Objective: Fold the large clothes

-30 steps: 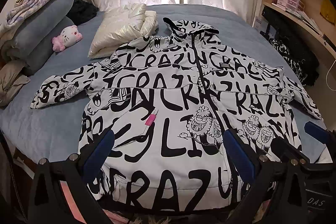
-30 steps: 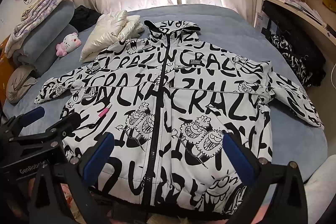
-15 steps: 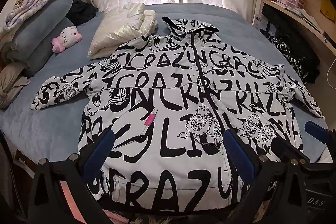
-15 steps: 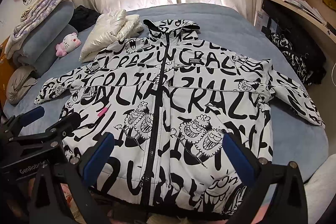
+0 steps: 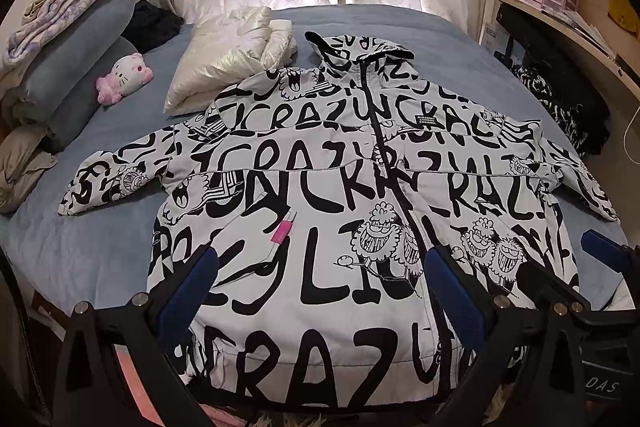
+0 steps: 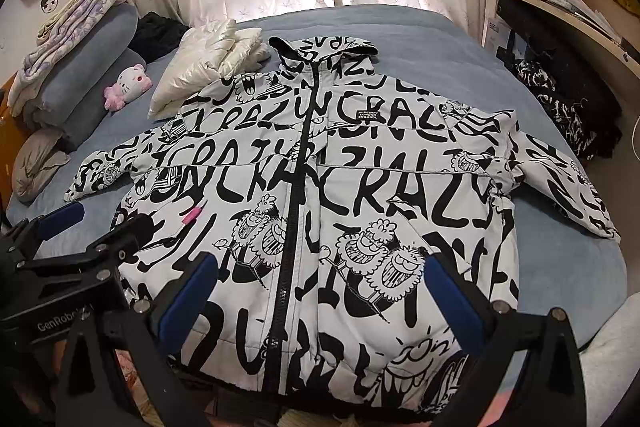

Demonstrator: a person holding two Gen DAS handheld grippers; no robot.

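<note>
Blue-padded fingers of my left gripper (image 5: 320, 291) stand wide apart, holding nothing, above the hem. My right gripper (image 6: 324, 295) likewise gapes empty beside it. Almost nothing has shifted in the past second; both tools only hover, so I judge no fold begun. Jacket (image 5: 360, 187), white with black lettering, lies zipped and flat on the bed (image 5: 100, 247), sleeves spread out to each side, hood away from me. Folded cream garment (image 5: 228, 59) touches its far shoulder. Sleeves likely first.

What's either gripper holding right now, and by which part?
Nothing. The left gripper and the right gripper are both open above the hem end of the jacket, which lies flat on the bed.
</note>
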